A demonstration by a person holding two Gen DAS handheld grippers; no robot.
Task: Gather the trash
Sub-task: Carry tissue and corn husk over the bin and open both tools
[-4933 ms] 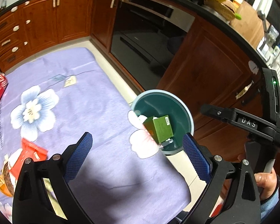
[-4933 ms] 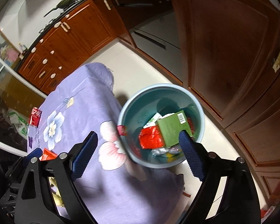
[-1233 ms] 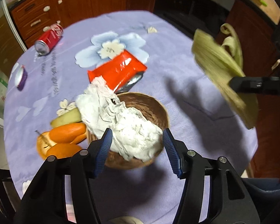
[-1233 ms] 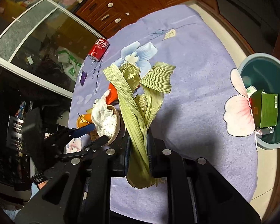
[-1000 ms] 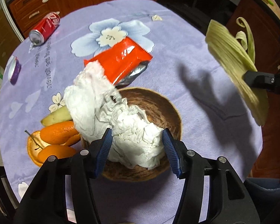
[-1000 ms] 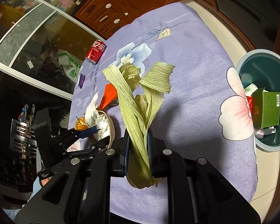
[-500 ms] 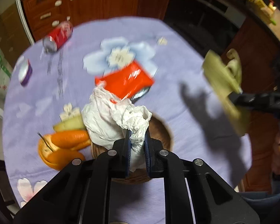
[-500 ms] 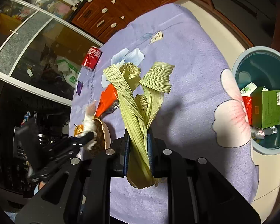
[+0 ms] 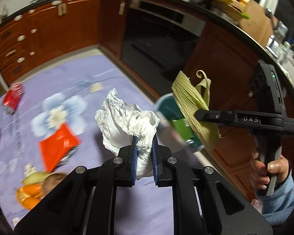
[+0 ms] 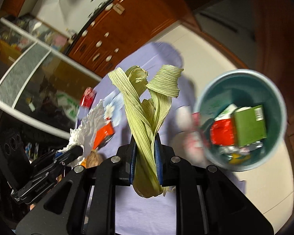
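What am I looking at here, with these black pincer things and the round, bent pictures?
No robot: a person holds a hand-held two-finger gripper in each hand, each with a wide-angle camera looking along its fingers. The left gripper has just closed on a crumpled white tissue. The right gripper is clamped on pale green corn husks. Below is a table with a purple flowered cloth holding a red wrapper, a red can and orange peel. Beside it stands a teal bin, already holding trash.
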